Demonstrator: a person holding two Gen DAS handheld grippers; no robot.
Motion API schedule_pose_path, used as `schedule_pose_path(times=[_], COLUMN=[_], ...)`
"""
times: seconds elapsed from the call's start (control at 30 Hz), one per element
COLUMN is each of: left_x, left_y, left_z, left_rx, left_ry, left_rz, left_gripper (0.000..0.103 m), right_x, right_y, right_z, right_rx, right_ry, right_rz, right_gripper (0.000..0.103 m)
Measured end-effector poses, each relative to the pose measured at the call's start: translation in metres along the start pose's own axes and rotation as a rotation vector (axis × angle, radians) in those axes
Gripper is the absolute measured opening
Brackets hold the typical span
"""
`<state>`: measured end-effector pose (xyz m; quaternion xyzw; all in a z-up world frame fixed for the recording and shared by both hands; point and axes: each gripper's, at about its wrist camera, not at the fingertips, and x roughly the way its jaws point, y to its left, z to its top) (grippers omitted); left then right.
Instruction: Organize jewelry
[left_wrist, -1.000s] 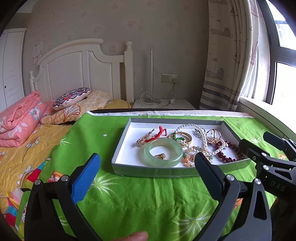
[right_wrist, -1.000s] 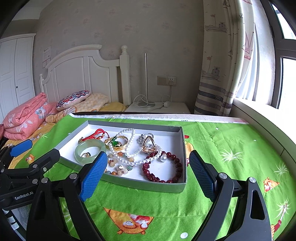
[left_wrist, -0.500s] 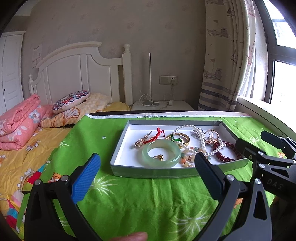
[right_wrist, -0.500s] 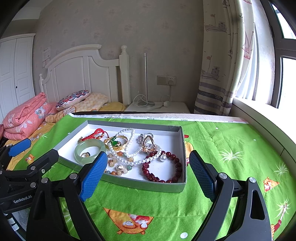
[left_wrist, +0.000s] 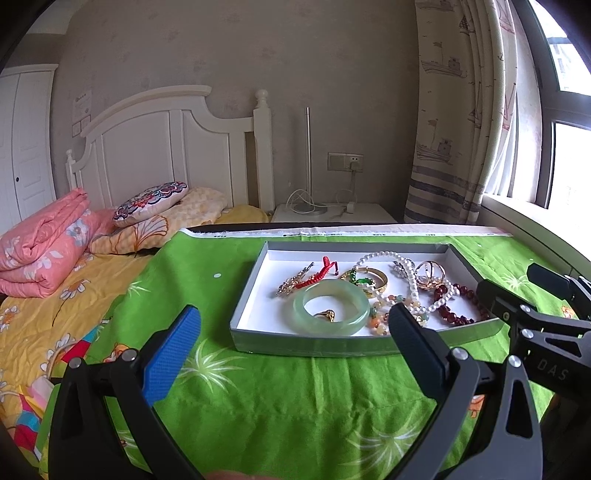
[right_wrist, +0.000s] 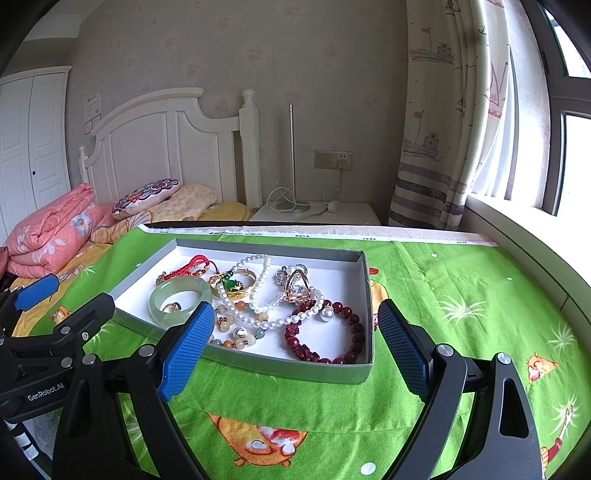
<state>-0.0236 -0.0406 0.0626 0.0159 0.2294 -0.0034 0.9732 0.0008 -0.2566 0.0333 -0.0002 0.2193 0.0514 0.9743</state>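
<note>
Nearest the cameras, the left gripper (left_wrist: 293, 334) and the right gripper (right_wrist: 295, 326) hang above the near edge of the green printed cloth (right_wrist: 461, 280), each with its blue-padded fingers spread wide and nothing between them; neither touches the tray. Just beyond them, toward the middle of the cloth and set slightly askew to its edges, lies a shallow grey tray (right_wrist: 295, 365) with a white floor, holding all of the jewelry. At the tray's near left corner rests a pale green jade bangle (right_wrist: 180, 300), lying flat with a small gold ring (right_wrist: 172, 306) inside its hoop. Along the near edge sits a bracelet of mixed amber and pale beads (right_wrist: 236, 334), and at the near right corner a dark red bead bracelet (right_wrist: 325, 332). A white pearl necklace (right_wrist: 258, 295) loops across the tray's centre, overlapping a gold bangle with a green stone (right_wrist: 232, 283) and a gold pendant with a clear stone (right_wrist: 295, 288). Toward the far left corner lies a red cord bracelet (right_wrist: 188, 267), touching the jade bangle's far rim. Past the cloth's far edge stand a white nightstand (right_wrist: 321, 216), a white headboard (right_wrist: 162, 147) with pillows (right_wrist: 147, 192), and a ship-print curtain (right_wrist: 436, 129) at the window.
</note>
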Motion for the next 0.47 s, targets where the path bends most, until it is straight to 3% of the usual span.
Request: schedule_pose_path(times=[0.3, 0.4, 0.47], left_x=[0.012, 0.021, 0.026], left_y=[0.016, 0.016, 0.015], left_z=[-0.001, -0.004, -0.009], left_rx=[-0.087, -0.082, -0.054], left_ry=[0.090, 0.183, 0.247], left_rz=[-0.035, -0.038, -0.049], left_gripper=[0.101, 0.101, 0.101], right_x=[0.000, 0.009, 0.017], right_y=[0.001, 0.005, 0.012], right_z=[-0.002, -0.010, -0.022], right_rx=[0.002, -0.022, -0.083], right_ry=[0.026, 0.187, 0.312], right_rz=[0.040, 0.084, 0.060], right_gripper=[0.086, 0.086, 0.086])
